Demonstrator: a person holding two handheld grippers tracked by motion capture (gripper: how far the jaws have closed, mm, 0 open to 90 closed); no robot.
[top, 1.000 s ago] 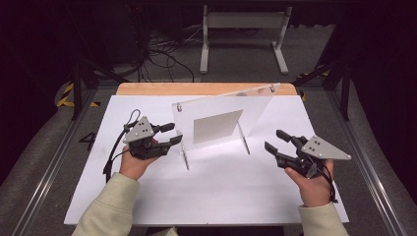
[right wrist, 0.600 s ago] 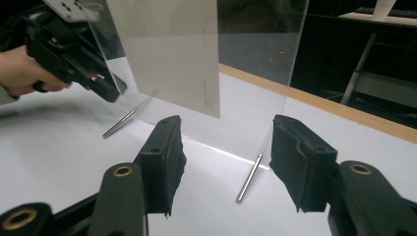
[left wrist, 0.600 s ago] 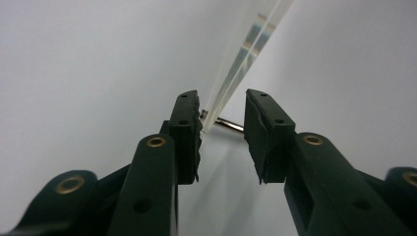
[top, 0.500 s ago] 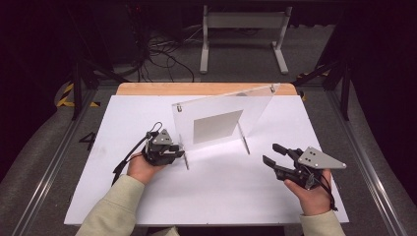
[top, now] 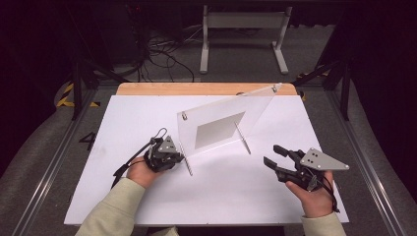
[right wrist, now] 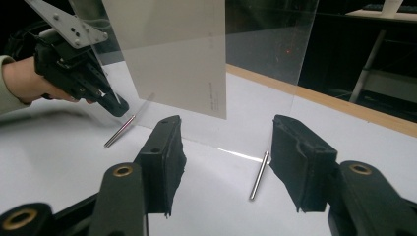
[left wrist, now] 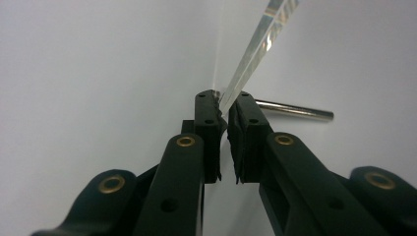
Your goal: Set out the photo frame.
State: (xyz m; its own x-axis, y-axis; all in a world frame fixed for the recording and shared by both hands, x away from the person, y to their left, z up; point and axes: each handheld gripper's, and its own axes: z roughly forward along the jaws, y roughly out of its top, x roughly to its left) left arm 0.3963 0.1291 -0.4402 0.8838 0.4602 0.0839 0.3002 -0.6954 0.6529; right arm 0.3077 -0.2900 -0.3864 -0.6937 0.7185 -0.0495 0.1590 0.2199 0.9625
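clearly closed on the pane (top: 223, 129): left gripper (left wrist: 222, 112), lower left of centre in the high view, pinching the clear sheet's bottom left corner, jaws just drawn in with the thin edge wedged between the pads. seen edge-on in the left gripper view, rising toward the upper right of that frame. right gripper (top: 275, 158), lower right of the high view, open and gripping nothing, jaws apart and aimed at the pane's right leg.

standing at mid frame on the white table (top: 123, 128), tilted a little, propped on metal rods. pale paper sheet (top: 219, 130) held flat inside it.

probably acrylic: stiff, light for its size, smooth and slippery on the faces, likely to scratch or crack at a corner if twisted. judged best held by the bare lower edge or corners, well clear of the paper, with pads square to the face; a single corner pinch likely to let it swing, so a second hold near the right rod (right wrist: 259, 175) looks wise. rods thin and round, apt to roll once freed.

counted: one pane, one paper sheet, two rods lying along the table (left rod (top: 187, 161), right rod), two small fittings at the pane's top corners (near one (top: 184, 116)), two grippers, one table.
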